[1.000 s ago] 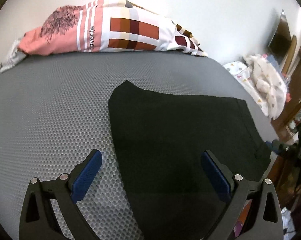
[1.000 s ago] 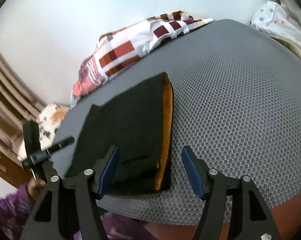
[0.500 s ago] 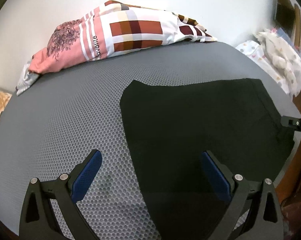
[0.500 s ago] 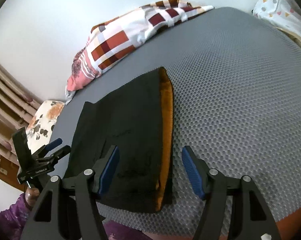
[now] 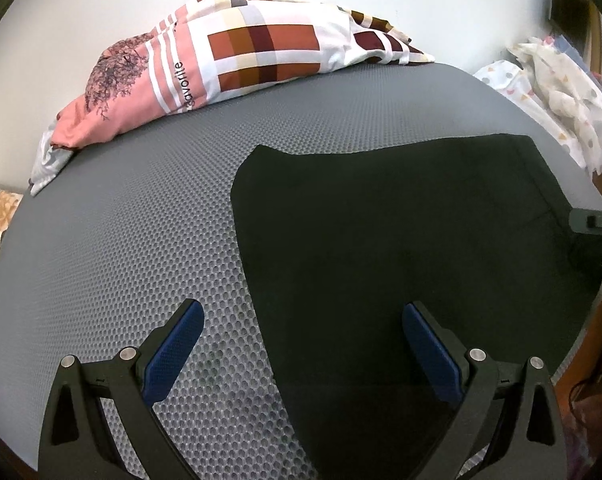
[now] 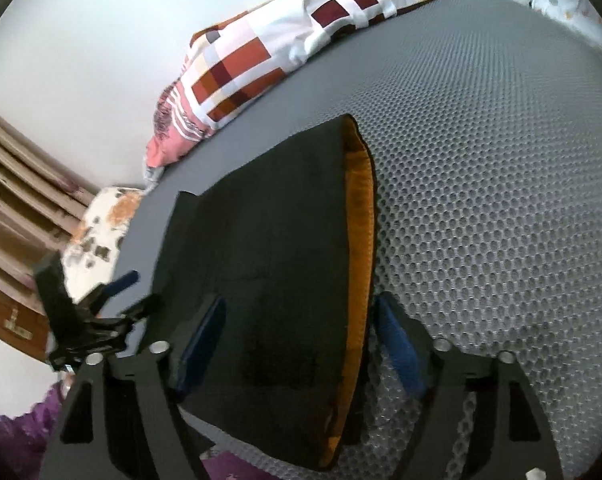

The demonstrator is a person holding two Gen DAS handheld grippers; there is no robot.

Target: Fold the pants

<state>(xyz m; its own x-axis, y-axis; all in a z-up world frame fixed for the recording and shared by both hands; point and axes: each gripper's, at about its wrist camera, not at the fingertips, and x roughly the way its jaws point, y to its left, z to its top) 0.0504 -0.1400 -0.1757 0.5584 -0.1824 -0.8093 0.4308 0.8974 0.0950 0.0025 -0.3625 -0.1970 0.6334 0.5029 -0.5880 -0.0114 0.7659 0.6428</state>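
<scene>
Black pants (image 5: 401, 240) lie flat on a grey mesh mattress (image 5: 133, 248). In the right wrist view the pants (image 6: 277, 248) show an orange lining strip (image 6: 359, 248) along their right edge. My left gripper (image 5: 301, 340) is open and empty, hovering above the pants' near left edge. My right gripper (image 6: 301, 336) is open, low over the near end of the pants, with the orange edge between its fingers. The left gripper also shows at the left of the right wrist view (image 6: 101, 312), and the right gripper's tip shows at the right of the left wrist view (image 5: 593, 222).
A checked pillow (image 5: 253, 56) lies along the far edge against the white wall. White patterned bedding (image 5: 549, 92) is piled at the far right. A floral cloth (image 6: 97, 232) and wooden furniture sit beyond the mattress's left side.
My left gripper has pulled back and turned, so more of the pants and mattress show. My right gripper has dropped closer to the near end of the pants. Both stay open.
</scene>
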